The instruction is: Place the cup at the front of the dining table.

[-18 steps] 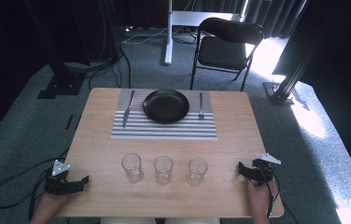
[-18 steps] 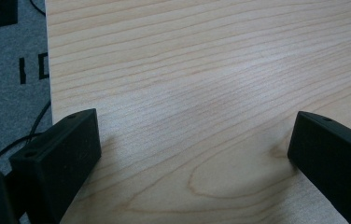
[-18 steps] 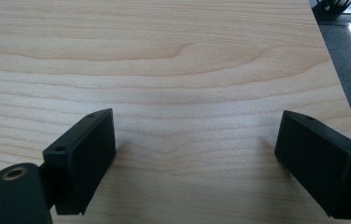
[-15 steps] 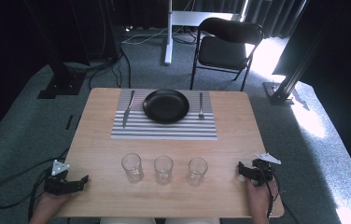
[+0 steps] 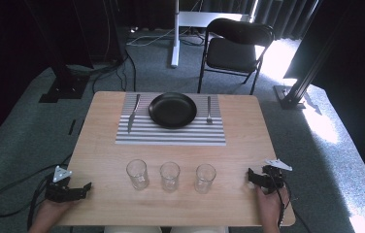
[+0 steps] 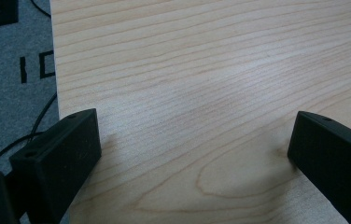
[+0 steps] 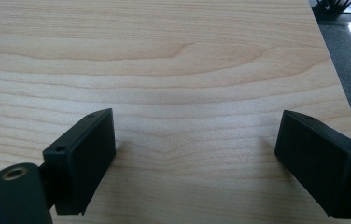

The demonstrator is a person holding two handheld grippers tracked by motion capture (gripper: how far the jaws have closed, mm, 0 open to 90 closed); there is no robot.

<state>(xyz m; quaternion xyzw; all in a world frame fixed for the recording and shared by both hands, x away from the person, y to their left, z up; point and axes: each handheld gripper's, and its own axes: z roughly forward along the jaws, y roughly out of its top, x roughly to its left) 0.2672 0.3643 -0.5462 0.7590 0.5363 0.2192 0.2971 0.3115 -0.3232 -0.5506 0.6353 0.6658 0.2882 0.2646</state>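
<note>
Both black two-jaw grippers rest at the near edge of the pale wooden table: the left gripper at the lower left of the high view, the right gripper at the lower right. Each gripper view shows its jaws spread wide over bare wood grain, with nothing between them.

Three clear drinking glasses stand upright in a row between the grippers, low in the centre of the high view: the left glass, the middle glass and the right glass. They sit close together but apart.

The likely risk is that a wide jaw reaching for an outer glass clips the middle one and topples it. Clear, smooth walls could also slip from a loose or off-centre grip.
</note>
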